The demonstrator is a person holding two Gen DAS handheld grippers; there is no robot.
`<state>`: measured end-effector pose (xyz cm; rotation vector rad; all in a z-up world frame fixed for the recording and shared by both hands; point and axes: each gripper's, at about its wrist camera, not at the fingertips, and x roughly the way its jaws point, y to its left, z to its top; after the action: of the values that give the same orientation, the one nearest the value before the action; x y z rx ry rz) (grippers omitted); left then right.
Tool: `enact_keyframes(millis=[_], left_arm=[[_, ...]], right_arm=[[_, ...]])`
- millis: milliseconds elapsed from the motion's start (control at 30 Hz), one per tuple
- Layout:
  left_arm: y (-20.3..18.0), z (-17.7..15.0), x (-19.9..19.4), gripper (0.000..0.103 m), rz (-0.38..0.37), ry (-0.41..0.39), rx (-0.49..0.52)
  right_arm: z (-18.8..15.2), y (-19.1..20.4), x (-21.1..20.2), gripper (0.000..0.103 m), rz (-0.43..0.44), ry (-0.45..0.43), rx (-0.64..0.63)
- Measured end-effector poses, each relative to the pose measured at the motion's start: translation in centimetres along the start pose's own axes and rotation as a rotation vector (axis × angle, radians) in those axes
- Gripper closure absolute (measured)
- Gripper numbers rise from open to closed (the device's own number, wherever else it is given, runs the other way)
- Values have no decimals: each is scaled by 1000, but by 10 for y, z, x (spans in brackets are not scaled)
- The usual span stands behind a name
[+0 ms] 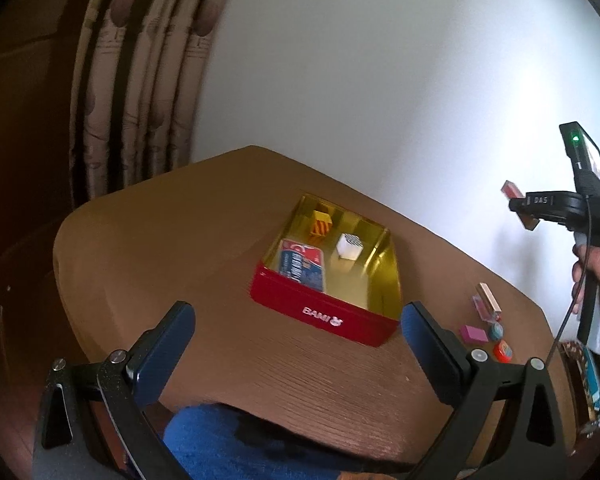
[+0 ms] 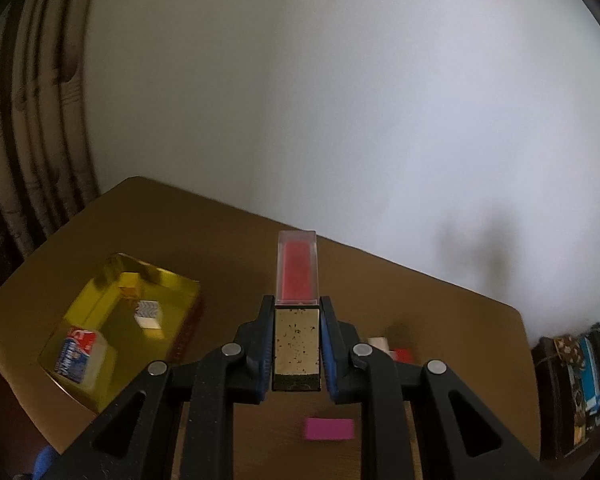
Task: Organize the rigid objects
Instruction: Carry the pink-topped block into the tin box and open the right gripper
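A red tin (image 1: 324, 316) with a gold inside stands open on the brown table (image 1: 160, 248). In it lie a blue-and-red pack (image 1: 302, 266), a yellow striped block (image 1: 320, 228) and a white block (image 1: 350, 246). My left gripper (image 1: 296, 344) is open and empty, above the table's near edge in front of the tin. My right gripper (image 2: 297, 344) is shut on a lipstick-like case (image 2: 297, 272) with a clear red top and gold base, held high above the table right of the tin (image 2: 100, 308). It also shows in the left wrist view (image 1: 518, 204).
Right of the tin lie a second clear case (image 1: 487, 302), a pink block (image 1: 474, 334), a blue cap (image 1: 496, 331) and a red cap (image 1: 503, 351). The pink block shows below my right gripper (image 2: 329, 429). Curtains (image 1: 140, 92) hang at the left, a white wall behind.
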<state>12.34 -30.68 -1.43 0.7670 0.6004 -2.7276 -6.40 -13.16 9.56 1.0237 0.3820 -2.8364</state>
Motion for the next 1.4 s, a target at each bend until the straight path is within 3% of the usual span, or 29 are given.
enact_keyframes(millis=[467, 967, 1400], left_arm=[[25, 3, 10, 1, 79, 21, -98], [36, 1, 23, 1, 72, 86, -153], [51, 4, 37, 1, 67, 130, -228]], right_arm=[[-3, 98, 29, 83, 102, 43, -90], [-20, 163, 74, 83, 188, 133, -149], [-24, 224, 132, 83, 358, 280, -134]])
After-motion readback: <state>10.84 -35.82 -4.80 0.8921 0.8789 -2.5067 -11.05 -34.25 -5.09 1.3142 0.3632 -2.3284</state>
